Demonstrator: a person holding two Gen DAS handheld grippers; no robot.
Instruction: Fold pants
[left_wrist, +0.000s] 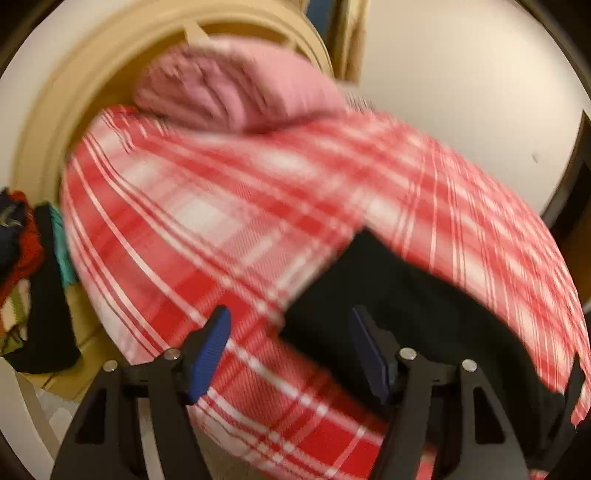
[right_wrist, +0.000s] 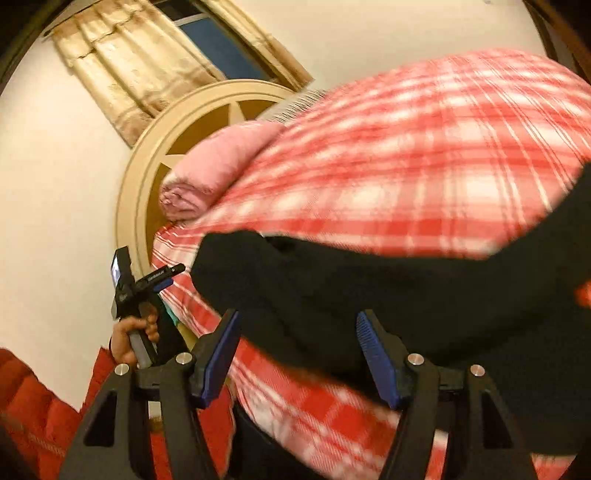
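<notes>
Left wrist view: left gripper (left_wrist: 291, 354) fingers (left_wrist: 208, 354) spread wide, nothing between them, over red-white plaid bedcover (left_wrist: 221, 221). Black pants (left_wrist: 424, 314) lie on cover, just ahead and right. Pink pillow (left_wrist: 236, 85) beyond, against cream headboard (left_wrist: 74, 85). Picture blurred.

Right wrist view: right gripper (right_wrist: 299, 362) fingers (right_wrist: 376, 362) apart, empty; pants (right_wrist: 369, 295) just ahead on bed. Person's hand (right_wrist: 129, 336) holds left gripper beside bed edge.

You saw black pants (right_wrist: 369, 295) ahead of your blue-padded right gripper (right_wrist: 299, 354), over a red-and-white plaid bedcover (left_wrist: 207, 221). Beyond it lay a pink blanket (left_wrist: 236, 88) against a cream headboard (left_wrist: 55, 110); gold curtain (right_wrist: 129, 66) above.
</notes>
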